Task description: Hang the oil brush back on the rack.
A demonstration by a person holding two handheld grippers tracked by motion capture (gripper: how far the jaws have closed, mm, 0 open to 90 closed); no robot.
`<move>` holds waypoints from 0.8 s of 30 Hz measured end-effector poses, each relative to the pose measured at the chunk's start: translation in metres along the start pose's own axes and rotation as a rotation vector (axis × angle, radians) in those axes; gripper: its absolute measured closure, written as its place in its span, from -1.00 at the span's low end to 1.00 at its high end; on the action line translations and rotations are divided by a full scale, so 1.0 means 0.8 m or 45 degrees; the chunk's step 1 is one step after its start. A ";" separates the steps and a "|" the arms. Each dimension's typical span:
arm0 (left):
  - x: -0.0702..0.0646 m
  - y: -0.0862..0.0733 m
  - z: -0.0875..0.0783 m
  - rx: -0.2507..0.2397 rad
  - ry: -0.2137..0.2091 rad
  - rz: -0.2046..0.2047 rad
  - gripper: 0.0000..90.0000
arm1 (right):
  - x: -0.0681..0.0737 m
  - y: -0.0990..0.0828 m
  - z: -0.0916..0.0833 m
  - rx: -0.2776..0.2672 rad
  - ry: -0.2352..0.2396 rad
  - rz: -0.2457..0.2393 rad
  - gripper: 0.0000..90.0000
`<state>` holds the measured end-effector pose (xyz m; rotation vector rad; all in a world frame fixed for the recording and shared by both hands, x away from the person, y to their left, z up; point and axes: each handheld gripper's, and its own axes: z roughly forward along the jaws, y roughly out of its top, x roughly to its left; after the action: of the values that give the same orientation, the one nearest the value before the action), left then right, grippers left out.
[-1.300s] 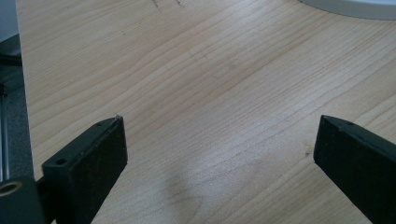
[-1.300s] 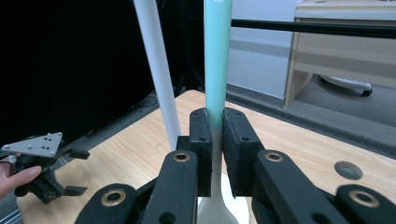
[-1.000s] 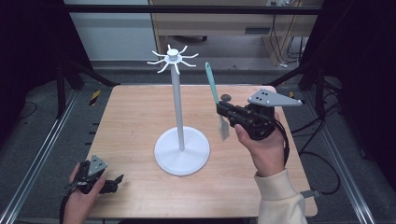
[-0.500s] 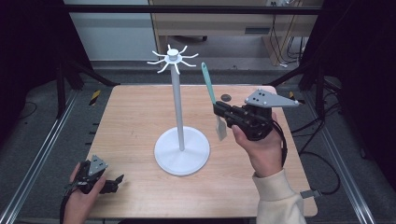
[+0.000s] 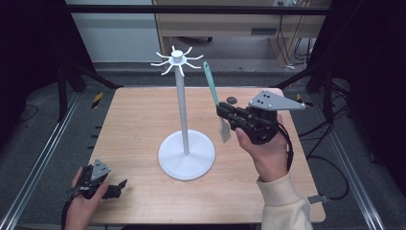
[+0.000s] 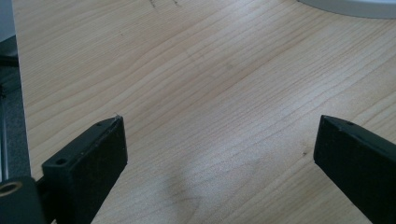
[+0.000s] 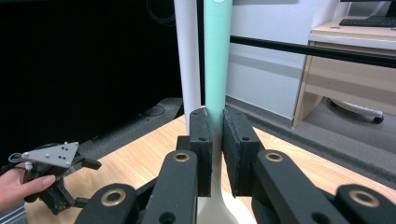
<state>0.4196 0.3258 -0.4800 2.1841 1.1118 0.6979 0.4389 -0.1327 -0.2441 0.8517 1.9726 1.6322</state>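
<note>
High view: a spatula (image 5: 214, 96) with a teal handle and a whitish blade is gripped by the right tool (image 5: 224, 113), over the right half of the tabletop (image 5: 139, 120). It's held roughly upright, tilted a bit, handle end up and blade hanging below the jaws, clear of the wood. A white stand (image 5: 183, 120) is set mid-tabletop, round base down, with a ring of hooks on top; the spatula is kept just to its right, handle tip below the hooks and apart from them. A small dark round thing (image 5: 231, 100) is seen on the wood behind the right tool, too small to be made out. The left tool (image 5: 119, 187) is parked low at the near left corner, well apart from the stand, with nothing in it.

Left gripper view: the two black jaws are spread wide, so the left tool is released, and bare wood grain is seen between them. A sliver of the stand's base is caught at the top right edge.

Right gripper view: the jaws are clenched on the spatula's neck, pads pressed on both sides. The teal handle is run straight up from them, with the white pole just beside it on the left. The left tool is seen lower left, held in a hand (image 7: 16, 184).
</note>
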 end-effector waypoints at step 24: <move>-0.001 0.000 0.001 0.006 -0.008 0.005 -0.95 | 0.005 0.000 0.002 0.006 0.025 -0.018 0.84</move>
<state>0.4196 0.3251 -0.4804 2.1916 1.1066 0.6902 0.4370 -0.1285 -0.2445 0.8244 1.9922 1.6342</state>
